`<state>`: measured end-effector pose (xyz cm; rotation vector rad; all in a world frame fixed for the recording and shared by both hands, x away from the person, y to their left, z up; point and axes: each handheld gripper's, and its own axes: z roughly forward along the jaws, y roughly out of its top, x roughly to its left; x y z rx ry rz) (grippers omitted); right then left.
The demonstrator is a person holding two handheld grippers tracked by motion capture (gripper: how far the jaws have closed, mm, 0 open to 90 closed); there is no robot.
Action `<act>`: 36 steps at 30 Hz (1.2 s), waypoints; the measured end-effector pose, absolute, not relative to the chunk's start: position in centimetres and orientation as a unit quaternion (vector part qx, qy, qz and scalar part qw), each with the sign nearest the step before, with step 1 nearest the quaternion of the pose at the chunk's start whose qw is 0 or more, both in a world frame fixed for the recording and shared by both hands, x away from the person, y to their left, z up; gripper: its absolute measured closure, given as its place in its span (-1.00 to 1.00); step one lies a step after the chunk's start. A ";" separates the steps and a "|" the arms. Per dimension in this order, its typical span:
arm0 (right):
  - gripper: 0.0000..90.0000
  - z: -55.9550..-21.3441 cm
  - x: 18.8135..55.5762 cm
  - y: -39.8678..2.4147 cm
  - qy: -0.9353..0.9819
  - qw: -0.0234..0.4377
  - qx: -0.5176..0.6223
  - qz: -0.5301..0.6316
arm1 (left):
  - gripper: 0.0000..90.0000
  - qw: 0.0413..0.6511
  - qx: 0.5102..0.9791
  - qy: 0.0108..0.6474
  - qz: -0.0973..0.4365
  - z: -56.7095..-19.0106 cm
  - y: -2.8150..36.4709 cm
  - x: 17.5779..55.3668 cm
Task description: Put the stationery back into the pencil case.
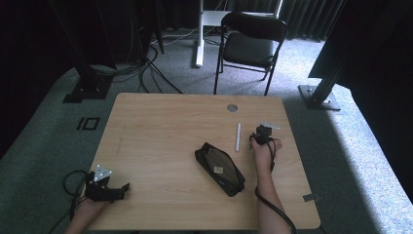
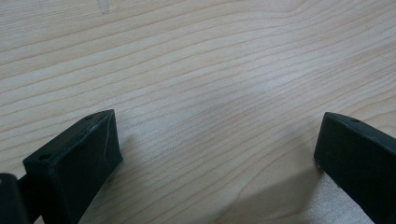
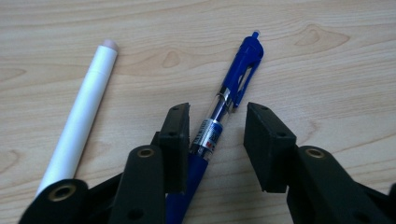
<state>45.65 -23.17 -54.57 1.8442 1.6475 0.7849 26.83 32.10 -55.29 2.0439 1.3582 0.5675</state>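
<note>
Lying between the parted jaws of the right gripper (image 3: 217,130), blue pen (image 3: 231,88), against one jaw, ungrasped

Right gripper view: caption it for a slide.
Right gripper straddles a blue pen, jaws apart; white marker alongside.

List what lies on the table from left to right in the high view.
Left gripper in the person's hand → black zipped pencil case with a clear window → white stick-shaped pen → right gripper, lowered over a blue pen.
</note>
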 end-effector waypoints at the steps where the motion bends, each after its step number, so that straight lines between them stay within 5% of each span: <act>1: 0.43 -54.5 45.6 -23.1 0.610 0.269 0.686 0.289 | -0.99 0.306 0.772 0.513 0.214 -55.3 32.1 26.8; 15: 0.75 -54.3 46.0 -23.5 0.624 0.257 0.681 0.284 | -0.99 0.306 0.772 0.513 0.214 -55.3 32.1 26.8; 36: 0.77 -51.3 44.7 -26.0 0.617 0.228 0.678 0.330 | -0.99 0.306 0.772 0.513 0.214 -55.3 32.1 26.8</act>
